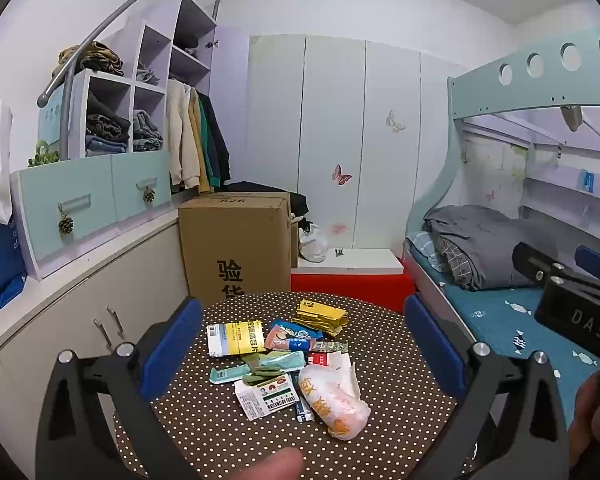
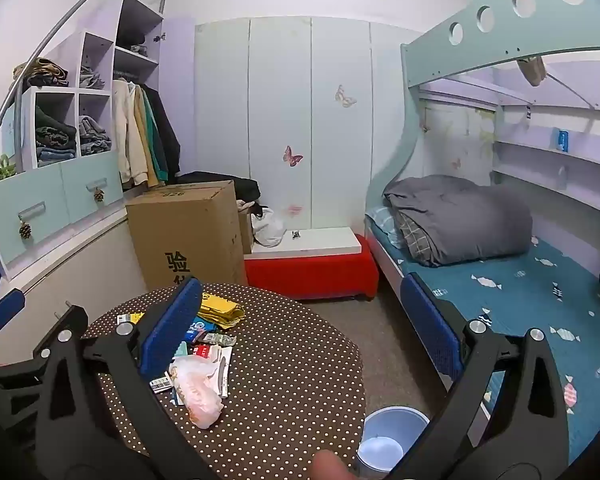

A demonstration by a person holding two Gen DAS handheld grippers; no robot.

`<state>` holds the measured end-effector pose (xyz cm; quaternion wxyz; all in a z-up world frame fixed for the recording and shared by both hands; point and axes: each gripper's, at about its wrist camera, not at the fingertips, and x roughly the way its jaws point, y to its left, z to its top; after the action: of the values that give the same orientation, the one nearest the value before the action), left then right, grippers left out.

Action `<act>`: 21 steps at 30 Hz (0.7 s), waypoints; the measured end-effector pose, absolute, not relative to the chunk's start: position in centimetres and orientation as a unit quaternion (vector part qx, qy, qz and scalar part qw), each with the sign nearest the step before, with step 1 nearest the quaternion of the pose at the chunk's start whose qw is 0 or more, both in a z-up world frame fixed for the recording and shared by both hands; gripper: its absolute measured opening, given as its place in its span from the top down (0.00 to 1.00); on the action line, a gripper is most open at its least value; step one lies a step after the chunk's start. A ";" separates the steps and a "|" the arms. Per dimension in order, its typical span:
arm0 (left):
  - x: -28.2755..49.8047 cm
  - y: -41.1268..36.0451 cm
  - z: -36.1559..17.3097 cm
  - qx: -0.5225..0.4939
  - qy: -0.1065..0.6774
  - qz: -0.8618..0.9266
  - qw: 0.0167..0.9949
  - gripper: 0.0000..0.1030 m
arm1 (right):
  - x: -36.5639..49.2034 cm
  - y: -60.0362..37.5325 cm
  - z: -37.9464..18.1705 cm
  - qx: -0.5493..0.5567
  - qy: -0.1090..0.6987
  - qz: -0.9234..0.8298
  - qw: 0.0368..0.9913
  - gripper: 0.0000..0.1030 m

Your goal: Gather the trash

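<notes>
A pile of trash lies on a round brown polka-dot table (image 1: 396, 392): a crumpled white plastic bag with orange print (image 1: 336, 400), a yellow and white box (image 1: 236, 338), a yellow wrapper (image 1: 320, 314), a white and green card (image 1: 270, 396) and several small packets. My left gripper (image 1: 304, 348) is open and empty, above the pile. My right gripper (image 2: 304, 328) is open and empty, above the table's right edge; the bag (image 2: 198, 394) and the yellow wrapper (image 2: 220, 310) lie by its left finger. A pale blue bin (image 2: 388, 436) stands on the floor to the table's right.
A cardboard box (image 1: 236, 248) stands behind the table, a red bench (image 2: 312, 272) with a white board to its right. A bunk bed (image 2: 520, 280) with a grey duvet fills the right. Cabinets and shelves (image 1: 100, 208) with clothes line the left wall.
</notes>
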<state>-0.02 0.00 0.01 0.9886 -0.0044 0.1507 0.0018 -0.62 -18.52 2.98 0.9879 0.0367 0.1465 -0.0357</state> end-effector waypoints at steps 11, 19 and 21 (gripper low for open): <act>-0.2 0.8 0.9 -0.003 0.148 0.004 0.989 0.04 | -0.9 -17.8 3.1 0.035 0.142 -0.038 0.989 0.06; 0.0 0.9 0.8 -0.007 0.147 0.005 0.989 0.04 | -0.2 -17.7 3.4 0.031 0.143 -0.034 0.989 0.06; 0.0 1.0 0.9 -0.010 0.146 0.004 0.989 0.04 | -0.2 -17.7 3.5 0.031 0.143 -0.034 0.989 0.06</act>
<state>0.05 1.00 0.90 0.9892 -0.0097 0.1463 0.0042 -0.17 -17.65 3.49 0.9886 0.0310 0.1434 -0.0336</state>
